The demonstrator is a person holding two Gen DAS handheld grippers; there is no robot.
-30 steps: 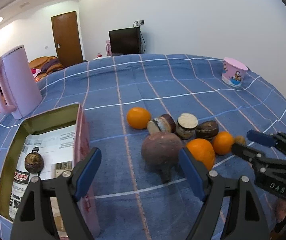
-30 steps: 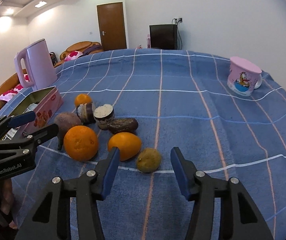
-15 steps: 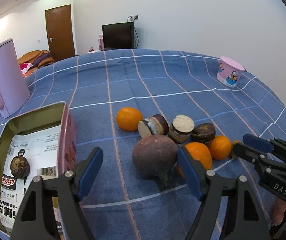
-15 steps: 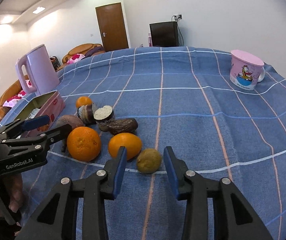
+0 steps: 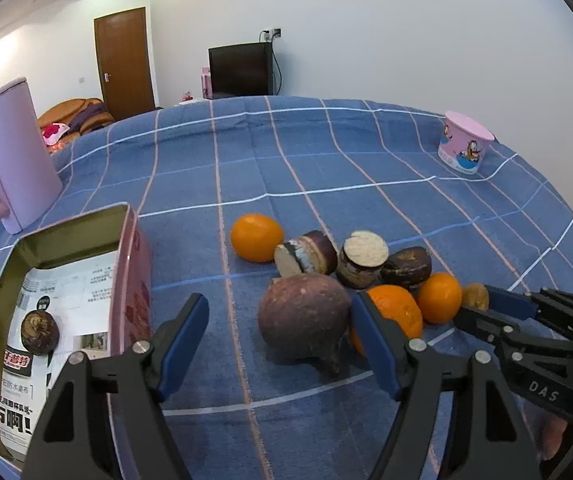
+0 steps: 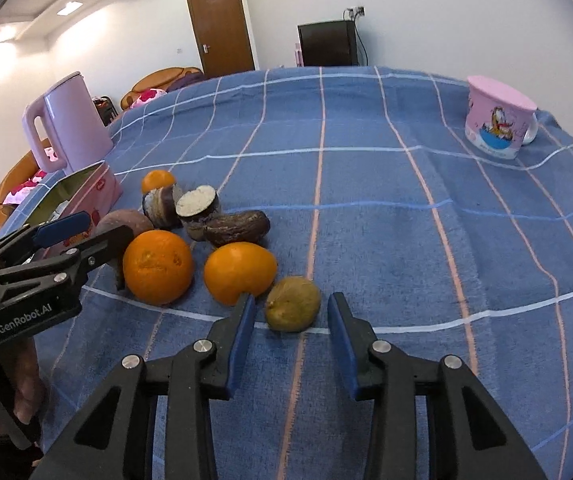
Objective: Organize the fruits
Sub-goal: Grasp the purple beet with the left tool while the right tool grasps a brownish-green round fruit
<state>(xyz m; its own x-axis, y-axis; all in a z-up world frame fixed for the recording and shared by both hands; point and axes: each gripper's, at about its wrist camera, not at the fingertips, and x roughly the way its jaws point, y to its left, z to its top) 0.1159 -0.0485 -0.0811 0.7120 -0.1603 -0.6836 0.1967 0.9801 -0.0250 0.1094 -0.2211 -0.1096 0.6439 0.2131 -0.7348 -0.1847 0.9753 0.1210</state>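
A round purple-brown beet (image 5: 304, 316) lies on the blue checked cloth between the fingers of my left gripper (image 5: 280, 300). Its jaws are closing; the right pad is close against the beet and the left pad stands well clear. My right gripper (image 6: 292, 300) straddles a small yellow-brown fruit (image 6: 292, 308), with a thin gap showing on each side. Beside these lie three oranges (image 5: 256, 237) (image 5: 396, 312) (image 5: 440, 297), two cut dark pieces (image 5: 306, 252) (image 5: 362, 258) and a wrinkled dark fruit (image 5: 406, 266). An open pink tin (image 5: 134, 280) at the left holds one dark fruit (image 5: 39, 332).
A pink kettle (image 5: 10, 160) stands behind the tin at the far left. A pink cartoon mug (image 6: 498, 124) sits at the far right of the cloth. A hand (image 6: 18, 392) holds the left gripper (image 6: 86, 228) low at the left.
The right jaws have narrowed around the small yellow-brown fruit. The left gripper has come closer to the beet, and its jaws have drawn in a little.
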